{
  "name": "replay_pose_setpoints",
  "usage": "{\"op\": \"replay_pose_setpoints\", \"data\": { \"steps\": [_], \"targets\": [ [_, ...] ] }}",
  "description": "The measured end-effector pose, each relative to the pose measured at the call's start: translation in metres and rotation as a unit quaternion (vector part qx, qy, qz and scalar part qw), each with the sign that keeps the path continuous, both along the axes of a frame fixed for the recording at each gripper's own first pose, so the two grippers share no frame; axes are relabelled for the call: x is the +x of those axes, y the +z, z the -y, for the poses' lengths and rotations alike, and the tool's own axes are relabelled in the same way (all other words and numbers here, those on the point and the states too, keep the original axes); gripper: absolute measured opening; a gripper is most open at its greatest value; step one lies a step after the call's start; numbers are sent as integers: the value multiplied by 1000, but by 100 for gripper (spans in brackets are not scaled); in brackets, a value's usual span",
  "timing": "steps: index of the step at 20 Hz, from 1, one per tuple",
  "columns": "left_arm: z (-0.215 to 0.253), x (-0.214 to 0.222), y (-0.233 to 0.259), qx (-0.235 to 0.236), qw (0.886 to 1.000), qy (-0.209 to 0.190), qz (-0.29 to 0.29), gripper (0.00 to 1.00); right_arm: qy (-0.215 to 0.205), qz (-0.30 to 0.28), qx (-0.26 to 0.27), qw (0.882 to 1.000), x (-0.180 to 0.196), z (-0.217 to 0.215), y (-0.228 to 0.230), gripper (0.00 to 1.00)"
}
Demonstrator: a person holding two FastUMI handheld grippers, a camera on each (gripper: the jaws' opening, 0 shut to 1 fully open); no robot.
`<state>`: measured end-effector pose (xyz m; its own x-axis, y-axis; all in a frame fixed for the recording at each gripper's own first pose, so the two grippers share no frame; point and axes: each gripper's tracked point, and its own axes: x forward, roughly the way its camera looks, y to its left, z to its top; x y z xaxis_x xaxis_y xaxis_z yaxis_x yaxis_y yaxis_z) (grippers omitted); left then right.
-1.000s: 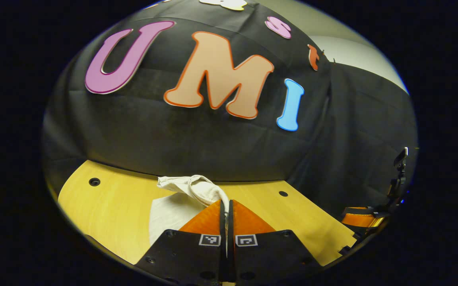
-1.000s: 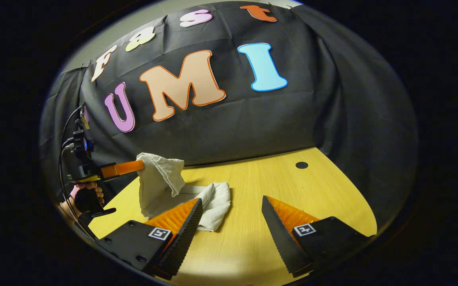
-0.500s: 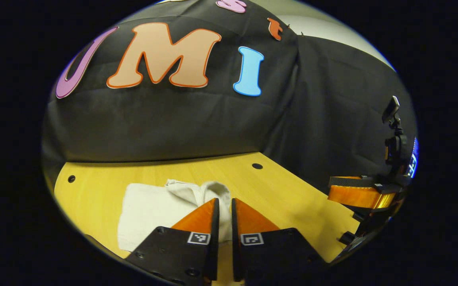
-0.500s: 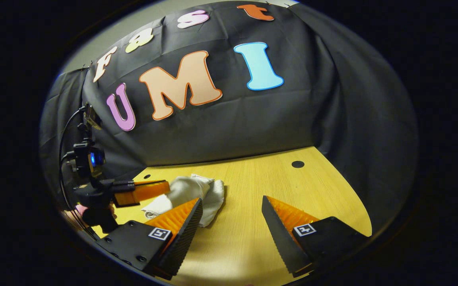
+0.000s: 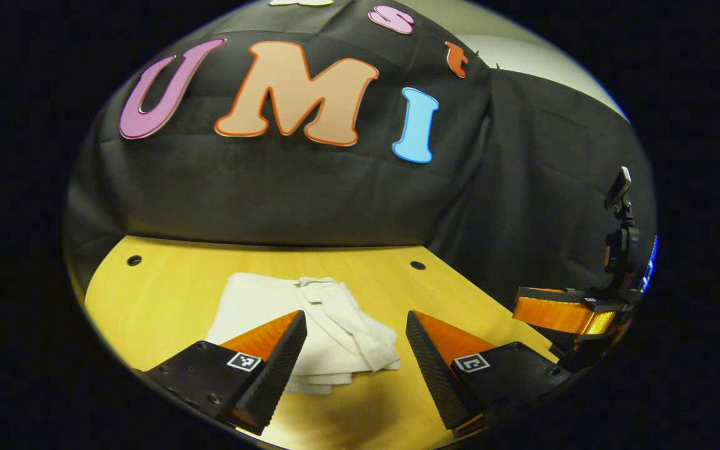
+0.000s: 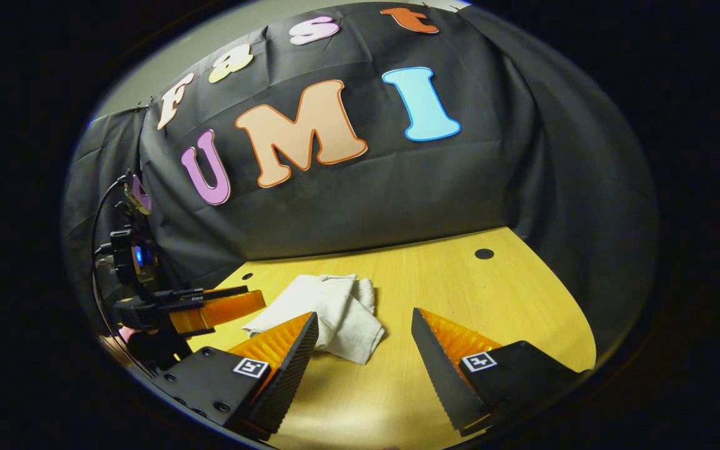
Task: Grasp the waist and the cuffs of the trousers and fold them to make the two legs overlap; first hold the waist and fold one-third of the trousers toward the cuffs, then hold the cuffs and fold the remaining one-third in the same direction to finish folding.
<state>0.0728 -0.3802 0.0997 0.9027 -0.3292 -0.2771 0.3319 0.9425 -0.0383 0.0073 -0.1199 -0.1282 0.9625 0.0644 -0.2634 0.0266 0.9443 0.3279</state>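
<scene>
Left gripper view: the white trousers lie on the yellow wooden bench as a compact folded stack, several layers showing at the near edge, top layer a bit rumpled. They sit flat and free, likely because the last fold is laid down, so the task looks finished or nearly so. The left tool is wide open, released, holding nothing. Its left finger overlaps the near-left part of the stack in the picture; contact cannot be told, it looks to hover just above. Its right finger is over bare bench, beside the stack's right corner. The right tool shows far off at the right edge, seen side-on, well apart from the cloth, probably parked clear so as not to disturb the fold.

Right gripper view: the trousers are left of centre on the bench, folded bundle with one loose corner pointing toward the camera. The right tool is spread wide, empty, touching nothing; its left finger sits in front of the bundle's near edge, its right finger over open wood. The left tool shows at the left, fingers pointing at the bundle from the side, near it but apart from the cloth. Judgement: both tools let go, only a tidy-up of the rumpled top might remain.
</scene>
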Motion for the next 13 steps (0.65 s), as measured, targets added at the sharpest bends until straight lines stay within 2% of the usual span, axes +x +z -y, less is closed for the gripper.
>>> {"op": "replay_pose_setpoints", "data": {
  "steps": [5,8,13],
  "targets": [
    [-75,-27,21,8,998,61,15,95,-7,24,9,1000,-4,-26,14,96],
    [-111,-40,30,-2,995,97,22,95,-17,32,-7,999,-7,-32,19,96],
    [-150,-65,34,-5,991,128,32,95,-26,37,-10,999,-16,-50,25,96]
  ]
}}
